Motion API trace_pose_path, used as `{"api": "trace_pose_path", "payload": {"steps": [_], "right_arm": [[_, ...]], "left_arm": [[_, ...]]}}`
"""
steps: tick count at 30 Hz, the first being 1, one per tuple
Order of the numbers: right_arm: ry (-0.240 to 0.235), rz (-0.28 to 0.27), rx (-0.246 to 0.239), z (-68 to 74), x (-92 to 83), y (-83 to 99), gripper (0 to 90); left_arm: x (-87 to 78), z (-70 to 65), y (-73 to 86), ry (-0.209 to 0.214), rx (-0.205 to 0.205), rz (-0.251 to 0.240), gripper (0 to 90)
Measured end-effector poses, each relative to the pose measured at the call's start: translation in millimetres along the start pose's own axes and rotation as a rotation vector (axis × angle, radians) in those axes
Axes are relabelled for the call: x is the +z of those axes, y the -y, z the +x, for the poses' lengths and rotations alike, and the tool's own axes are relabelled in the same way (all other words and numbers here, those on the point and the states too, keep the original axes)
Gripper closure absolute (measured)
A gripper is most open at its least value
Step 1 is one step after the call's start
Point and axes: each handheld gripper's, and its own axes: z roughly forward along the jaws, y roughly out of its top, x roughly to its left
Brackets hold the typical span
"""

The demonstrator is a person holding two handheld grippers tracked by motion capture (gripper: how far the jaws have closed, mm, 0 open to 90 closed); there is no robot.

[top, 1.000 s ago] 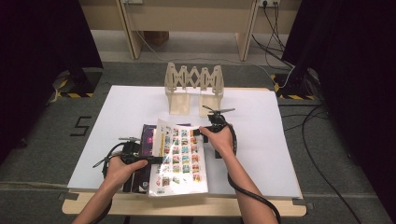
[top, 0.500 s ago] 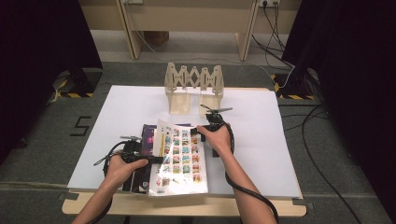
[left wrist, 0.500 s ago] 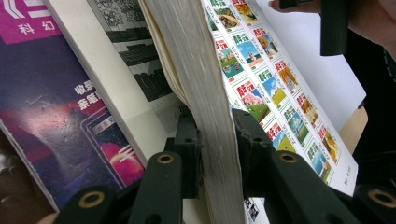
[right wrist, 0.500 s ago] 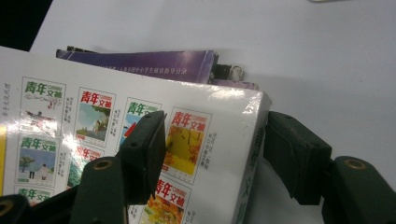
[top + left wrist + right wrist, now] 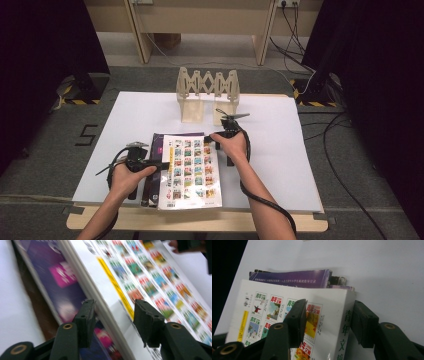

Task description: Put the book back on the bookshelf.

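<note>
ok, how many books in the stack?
At least 3: white book on top, purple book under it, dark book at the stack's left edge on the table. More may be hidden.

Counted across the table: 2 black two-jaw grippers, the left gripper (image 5: pixel 159 164) and the right gripper (image 5: pixel 210 139), each with 2 jaws. Between and just beyond their fingertips lie at least 3 books in 1 stack: 1 white paperback with rows of small colour pictures on its cover (image 5: pixel 190 170) on top, 1 purple glossy book (image 5: pixel 289 279) under it, and 1 dark book (image 5: pixel 148 192) at the bottom. Well beyond the fingers stands 1 pale wooden folding rack (image 5: pixel 207 94). All rest on 1 white tabletop sheet (image 5: pixel 280 165).
</note>
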Motion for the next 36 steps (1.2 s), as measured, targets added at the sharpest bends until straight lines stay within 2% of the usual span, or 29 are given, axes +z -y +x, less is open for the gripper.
{"api": "trace_pose_path", "payload": {"steps": [1, 4, 5, 8, 11, 12, 15, 19, 27, 29, 36], "right_arm": [[0.002, 0.0, -0.009, 0.4, -1.1, -0.8, 54.9], [0.007, -0.006, -0.03, 6.7, -7.0, -3.5, 61.8], [0.011, -0.008, -0.04, 10.4, -9.7, -4.8, 62.9], [0.0, -0.017, -0.073, 19.4, -17.4, -8.2, 66.7], [-0.019, -0.019, -0.069, 22.7, -20.6, -9.6, 67.5], [-0.043, -0.006, -0.054, 22.1, -21.5, -11.4, 67.6], [-0.067, 0.023, -0.042, 20.4, -18.0, -9.8, 63.7], [-0.087, -0.01, -0.042, 16.8, -14.7, -7.0, 67.4], [-0.073, 0.011, -0.062, 16.4, -13.8, -7.7, 66.5], [-0.066, 0.012, -0.047, 15.7, -12.7, -7.0, 66.9], [-0.091, 0.007, -0.015, 14.6, -13.7, -7.0, 71.0]], "left_arm": [[0.6, 0.6, -1.0, -0.006, 0.001, -0.005, 49.8], [9.4, 0.9, -0.2, -0.003, 0.004, 0.019, 50.3], [11.3, 0.7, 0.2, -0.011, 0.003, 0.021, 47.6], [10.5, 1.2, -0.6, -0.023, 0.013, 0.015, 48.8], [11.1, 1.4, -0.5, -0.025, 0.015, 0.017, 49.2], [11.2, 2.4, 0.1, -0.019, 0.009, 0.016, 49.3], [11.3, 2.2, 1.3, -0.022, 0.01, 0.009, 49.7], [11.2, 2.6, 2.1, -0.021, 0.011, 0.004, 50.1], [11.0, 2.0, 0.8, -0.026, 0.021, 0.014, 50.2], [11.0, 2.2, 1.4, -0.025, 0.017, 0.009, 50.2], [9.8, 4.8, 1.9, -0.011, 0.016, 0.002, 50.1]]}}
